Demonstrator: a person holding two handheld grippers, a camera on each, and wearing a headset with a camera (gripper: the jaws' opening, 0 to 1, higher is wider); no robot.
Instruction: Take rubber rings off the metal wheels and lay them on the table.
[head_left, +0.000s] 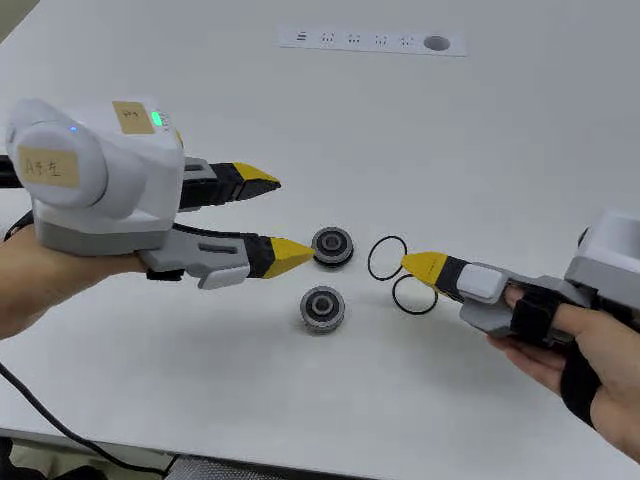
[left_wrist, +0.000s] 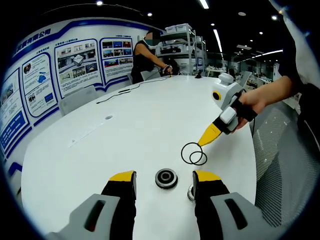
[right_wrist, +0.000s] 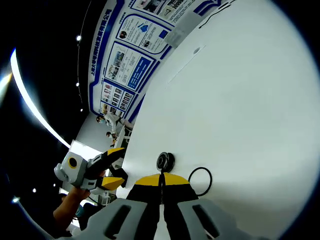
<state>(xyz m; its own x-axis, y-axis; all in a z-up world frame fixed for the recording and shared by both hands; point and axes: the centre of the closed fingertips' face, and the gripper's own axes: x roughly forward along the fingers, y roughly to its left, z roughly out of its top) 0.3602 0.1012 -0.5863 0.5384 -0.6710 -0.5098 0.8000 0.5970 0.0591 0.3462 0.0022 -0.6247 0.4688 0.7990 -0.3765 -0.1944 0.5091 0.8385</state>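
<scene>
Left gripper jaws apart, right gripper jaws together — thin black rubber rings beside round metal wheels.

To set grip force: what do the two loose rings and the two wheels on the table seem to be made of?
The loose rings: thin matte black loops with no glint, so probably rubber. The wheels: shiny silvery-grey hubs suggest metal; the dark matte band around each rim looks like a rubber ring, though painted metal cannot be excluded.

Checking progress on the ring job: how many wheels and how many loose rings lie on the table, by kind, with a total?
Metal wheels: 2
Loose rubber rings: 2
Total: 4
</scene>
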